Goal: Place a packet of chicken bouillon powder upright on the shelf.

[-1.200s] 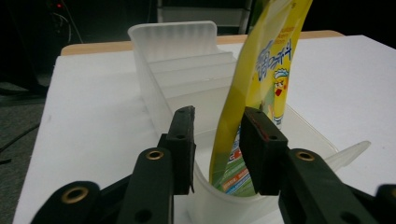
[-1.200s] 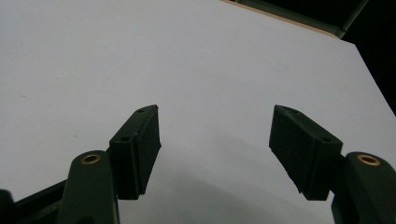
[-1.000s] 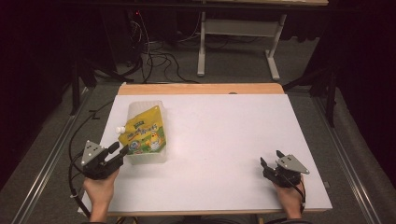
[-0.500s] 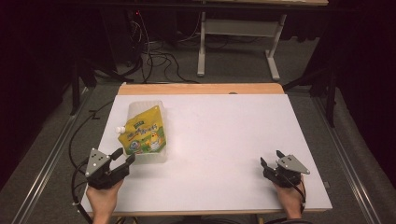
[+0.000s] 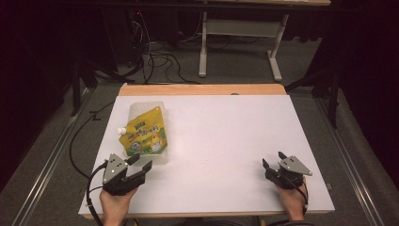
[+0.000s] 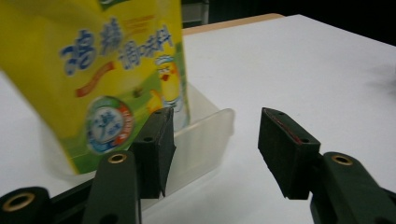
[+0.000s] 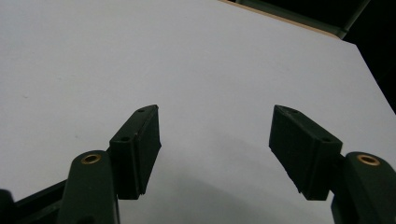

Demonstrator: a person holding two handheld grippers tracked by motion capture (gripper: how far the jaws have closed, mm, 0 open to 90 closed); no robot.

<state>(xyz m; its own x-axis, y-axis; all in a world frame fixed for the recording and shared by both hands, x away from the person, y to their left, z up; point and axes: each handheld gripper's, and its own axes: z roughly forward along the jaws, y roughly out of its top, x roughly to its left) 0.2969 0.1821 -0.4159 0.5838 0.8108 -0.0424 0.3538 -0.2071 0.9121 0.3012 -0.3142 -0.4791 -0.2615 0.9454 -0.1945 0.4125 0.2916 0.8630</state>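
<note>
- Low at the near-left corner of the white counter (image 5: pixel 221 141): left hand (image 5: pixel 115 205), forearm in from the bottom edge, left tool (image 5: pixel 139 164) aimed forward and right.
- Just been opening; jaws apart, empty, clear of the yellow spouted pouch (image 5: pixel 143 134).
- Pouch in a clear plastic tray (image 6: pixel 205 135), just beyond that tool.
- Near-right corner: right hand (image 5: pixel 292 200) resting, right tool (image 5: pixel 272 162) spread, empty.

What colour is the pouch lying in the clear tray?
Yellow shading to green, with blue lettering; the pouch shows best in the left gripper view.
</note>
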